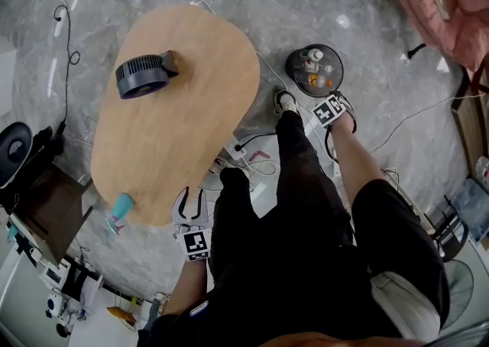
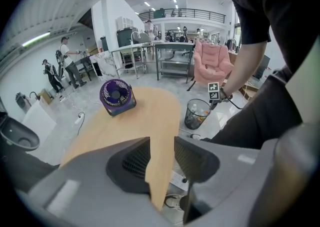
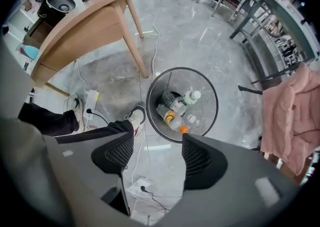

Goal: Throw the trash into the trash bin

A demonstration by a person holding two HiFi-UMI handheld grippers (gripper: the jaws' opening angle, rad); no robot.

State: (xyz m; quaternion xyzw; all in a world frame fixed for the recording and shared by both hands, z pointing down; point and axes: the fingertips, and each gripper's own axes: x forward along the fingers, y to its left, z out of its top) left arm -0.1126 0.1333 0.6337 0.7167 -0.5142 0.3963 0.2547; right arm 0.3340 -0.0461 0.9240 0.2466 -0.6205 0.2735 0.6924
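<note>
While near trash bin (image 3: 207,118) rim, right hand-held gripper (image 3: 158,135) apart; left hand-held gripper (image 2: 162,140) apart.

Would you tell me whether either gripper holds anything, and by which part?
Nothing is held; the left gripper and right gripper are both open and empty.

I wear a black short-sleeved shirt (image 1: 290,292) and black trousers (image 1: 302,162), with a white-and-black sneaker (image 1: 285,99) beside the table (image 1: 176,108). The left gripper (image 2: 162,143) and right gripper (image 3: 156,143) have grey bodies and dark ribbed pads. Each carries a black-and-white marker cube (image 1: 195,244).
</note>
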